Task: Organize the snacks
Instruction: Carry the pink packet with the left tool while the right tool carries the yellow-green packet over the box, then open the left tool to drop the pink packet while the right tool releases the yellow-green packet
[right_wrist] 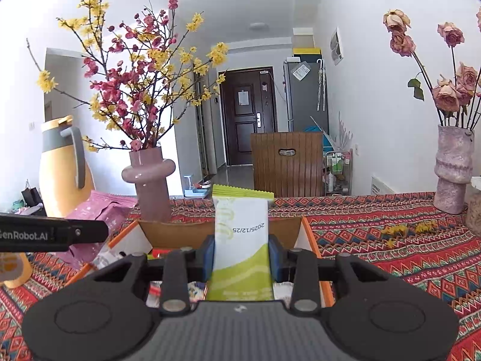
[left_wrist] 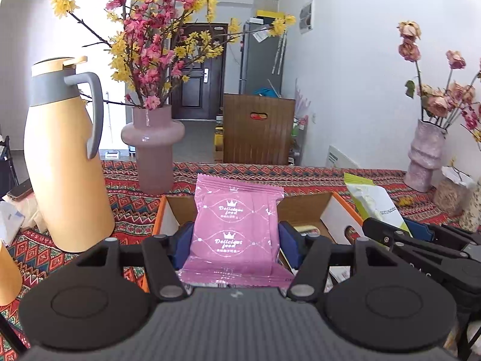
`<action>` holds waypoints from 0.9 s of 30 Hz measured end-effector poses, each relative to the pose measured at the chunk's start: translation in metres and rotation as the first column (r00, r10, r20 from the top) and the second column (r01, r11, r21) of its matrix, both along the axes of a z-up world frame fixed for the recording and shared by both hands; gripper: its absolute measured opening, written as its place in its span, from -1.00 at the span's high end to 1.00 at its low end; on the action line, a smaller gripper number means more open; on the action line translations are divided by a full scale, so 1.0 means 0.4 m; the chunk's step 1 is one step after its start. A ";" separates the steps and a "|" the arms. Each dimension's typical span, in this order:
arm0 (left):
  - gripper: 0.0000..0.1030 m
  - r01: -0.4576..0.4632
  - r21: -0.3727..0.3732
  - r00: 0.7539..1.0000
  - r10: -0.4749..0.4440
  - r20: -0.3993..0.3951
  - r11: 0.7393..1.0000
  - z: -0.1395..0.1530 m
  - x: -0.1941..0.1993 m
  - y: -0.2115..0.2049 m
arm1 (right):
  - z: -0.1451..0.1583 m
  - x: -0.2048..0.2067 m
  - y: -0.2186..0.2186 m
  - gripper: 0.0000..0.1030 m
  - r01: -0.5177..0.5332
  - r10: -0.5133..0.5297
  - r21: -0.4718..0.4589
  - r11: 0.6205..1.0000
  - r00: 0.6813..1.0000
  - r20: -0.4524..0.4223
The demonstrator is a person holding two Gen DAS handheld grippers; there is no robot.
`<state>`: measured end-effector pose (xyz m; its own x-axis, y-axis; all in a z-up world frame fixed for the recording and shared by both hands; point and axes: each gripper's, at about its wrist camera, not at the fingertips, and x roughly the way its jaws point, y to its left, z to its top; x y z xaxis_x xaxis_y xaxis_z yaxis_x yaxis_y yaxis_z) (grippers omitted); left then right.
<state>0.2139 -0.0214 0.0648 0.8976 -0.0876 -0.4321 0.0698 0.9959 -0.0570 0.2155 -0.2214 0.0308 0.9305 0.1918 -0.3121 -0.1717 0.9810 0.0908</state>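
The left gripper (left_wrist: 236, 240) is clamped on a pink snack packet (left_wrist: 237, 225), held upright above the open cardboard box (left_wrist: 339, 210). The right gripper (right_wrist: 242, 255) is clamped on a green and white snack packet (right_wrist: 242, 240), also upright over the same box. Behind the box, near the far edge of the patterned tablecloth (right_wrist: 405, 255), stands a pink vase (left_wrist: 153, 153) with blossom branches. A yellow thermos jug (left_wrist: 64, 156) stands to the left of the box and a rough vase (right_wrist: 454, 168) with dried roses at the far right edge. Other packets lie inside the box.

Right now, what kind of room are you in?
Probably a home's dining or living area: a table with a patterned cloth, flower vases, a front door and a fridge down the hallway.
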 end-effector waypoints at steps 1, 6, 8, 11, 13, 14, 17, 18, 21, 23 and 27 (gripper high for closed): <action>-0.18 -0.010 -0.001 1.000 0.010 -0.001 1.000 -0.003 0.014 0.000 | -0.001 0.016 0.002 0.33 0.004 -0.004 0.001 1.000 1.000 -0.003; -0.18 -0.057 -0.005 0.998 0.057 -0.018 0.998 -0.026 0.075 0.001 | -0.021 0.086 0.009 0.33 0.021 -0.021 0.012 1.000 0.999 -0.032; -0.18 -0.074 -0.007 0.997 0.074 -0.025 0.997 -0.043 0.099 0.003 | -0.038 0.107 0.011 0.33 0.032 -0.031 0.021 0.999 0.998 -0.046; -0.18 -0.098 -0.005 0.994 0.097 -0.039 0.995 -0.077 0.124 0.006 | -0.066 0.124 0.013 0.33 0.044 -0.043 0.016 0.999 0.998 -0.054; -0.18 -0.114 0.003 0.993 0.114 -0.044 0.994 -0.099 0.135 0.007 | -0.082 0.133 0.011 0.33 0.051 -0.050 0.007 0.999 0.996 -0.072; -0.18 -0.119 0.007 0.992 0.119 -0.047 0.993 -0.109 0.139 0.007 | -0.088 0.139 0.011 0.33 0.049 -0.048 0.009 0.999 0.996 -0.081; -0.18 -0.111 0.012 0.991 0.112 -0.067 0.994 -0.127 0.150 0.006 | -0.098 0.146 0.018 0.33 0.047 -0.046 0.003 0.999 0.995 -0.092; -0.18 -0.110 0.012 0.991 0.111 -0.072 0.994 -0.131 0.152 0.008 | -0.101 0.147 0.021 0.33 0.045 -0.045 -0.001 0.999 0.994 -0.095; -0.19 -0.108 0.007 0.991 0.108 -0.080 0.994 -0.139 0.153 0.010 | -0.110 0.152 0.029 0.32 0.040 -0.041 -0.012 0.999 0.993 -0.107; -0.20 -0.102 0.005 0.992 0.103 -0.072 0.995 -0.139 0.151 0.011 | -0.115 0.154 0.034 0.30 0.042 -0.045 -0.024 0.999 0.992 -0.115; -0.58 -0.110 -0.006 0.993 0.110 -0.040 0.994 -0.130 0.137 0.013 | -0.115 0.151 0.030 0.24 0.046 -0.048 -0.018 0.999 0.992 -0.118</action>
